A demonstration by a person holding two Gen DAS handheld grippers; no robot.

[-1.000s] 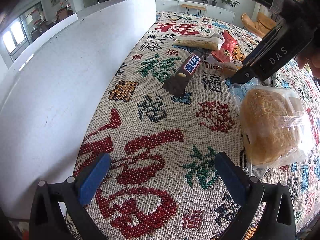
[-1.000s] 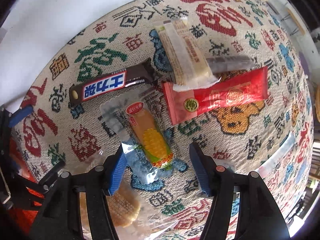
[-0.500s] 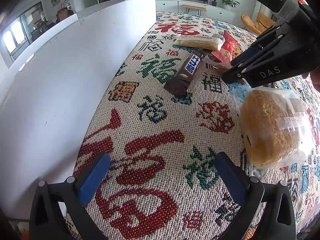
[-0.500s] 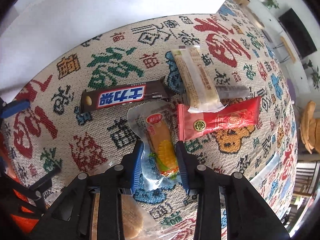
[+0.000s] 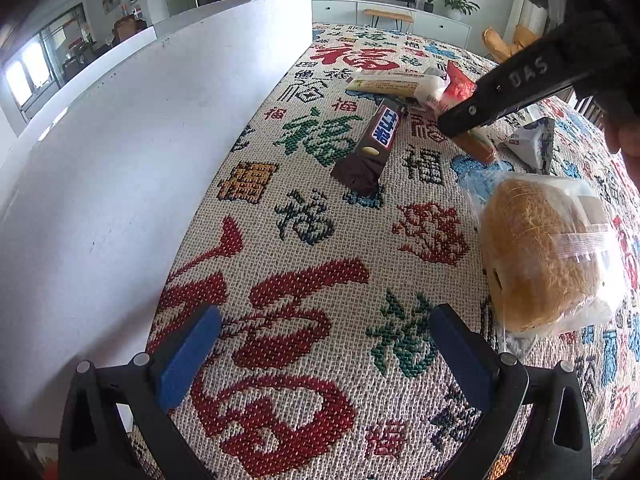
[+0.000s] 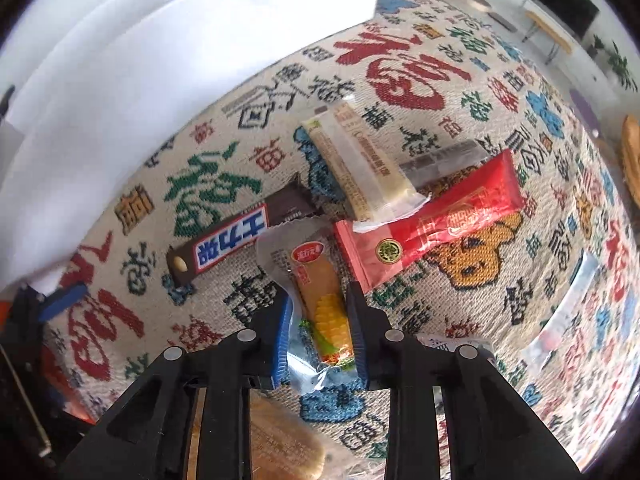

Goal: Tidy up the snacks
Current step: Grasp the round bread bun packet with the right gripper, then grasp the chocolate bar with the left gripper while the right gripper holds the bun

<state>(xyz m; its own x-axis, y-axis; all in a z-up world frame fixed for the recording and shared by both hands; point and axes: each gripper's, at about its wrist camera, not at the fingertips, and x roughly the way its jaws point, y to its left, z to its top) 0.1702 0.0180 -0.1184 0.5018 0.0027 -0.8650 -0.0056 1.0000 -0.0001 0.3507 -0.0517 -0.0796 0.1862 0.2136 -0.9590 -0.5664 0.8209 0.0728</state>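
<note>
Right tool (image 6: 318, 332) clamped on the corn sausage pack (image 6: 320, 304).
It gripped the pack just beside the chocolate bar (image 6: 236, 244), red packet (image 6: 436, 224) on the pack's other side. Left tool (image 5: 320, 360) gaped wide, empty, over the patterned surface (image 5: 304, 264), bagged bread (image 5: 544, 256) near.

The supporting surface is a woven cloth (image 5: 288, 320) patterned with red, green and blue Chinese characters, bordered on one side by a white panel (image 5: 132, 160). Lying directly on it: a brown chocolate bar (image 6: 236, 242), a cream-coloured wrapped bar (image 6: 360, 164) overlapping the end of a red packet (image 6: 436, 224), a bagged bread loaf (image 5: 540, 252) and a small white triangular pack (image 5: 532, 144). The chocolate bar lies just beside the cream bar, and the loaf sits well apart from both.
</note>
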